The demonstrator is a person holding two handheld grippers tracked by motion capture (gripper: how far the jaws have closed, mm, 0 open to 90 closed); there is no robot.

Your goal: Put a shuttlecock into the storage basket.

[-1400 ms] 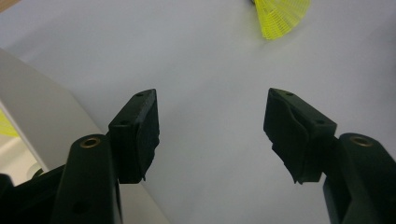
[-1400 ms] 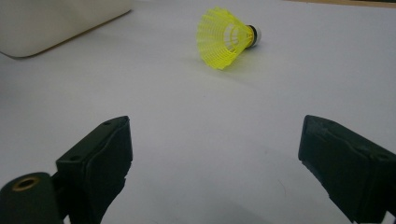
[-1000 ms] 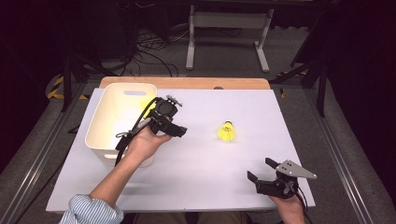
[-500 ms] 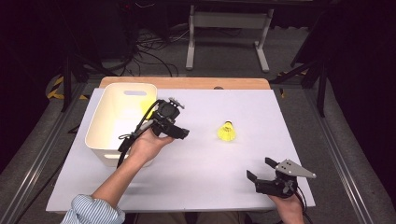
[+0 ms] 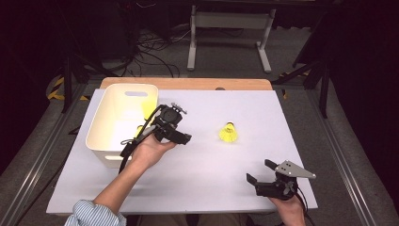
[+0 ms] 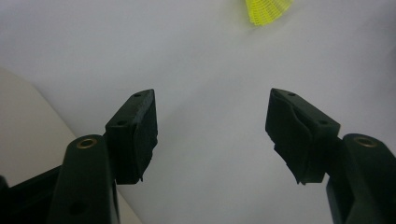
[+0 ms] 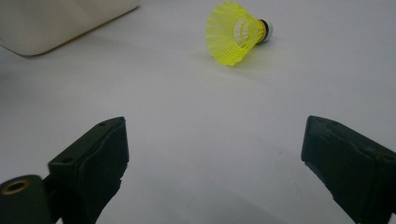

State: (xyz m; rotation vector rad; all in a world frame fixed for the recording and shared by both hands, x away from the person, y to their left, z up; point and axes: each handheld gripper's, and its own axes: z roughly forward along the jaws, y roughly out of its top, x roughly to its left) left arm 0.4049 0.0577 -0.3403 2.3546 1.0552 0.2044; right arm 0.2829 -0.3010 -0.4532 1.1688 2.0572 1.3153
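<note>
High view: left claw [image 5: 181, 137] gapes empty beside the bin [image 5: 113, 123] (right claw [image 5: 259, 173] likewise open), shuttlecock [image 5: 228, 132] untouched.

From my left claw's view the yellow shuttlecock [image 6: 268, 10] is cut off by the top edge, cork unseen. From above, my left claw [image 5: 181, 136] hides part of something yellow inside the white bin [image 5: 113, 123].

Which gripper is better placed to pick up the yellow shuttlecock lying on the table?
Probably left. The left gripper hovers open beside the bin, pointing toward the shuttlecock. The right gripper, also open, sits farther off near the table's front edge.
</note>
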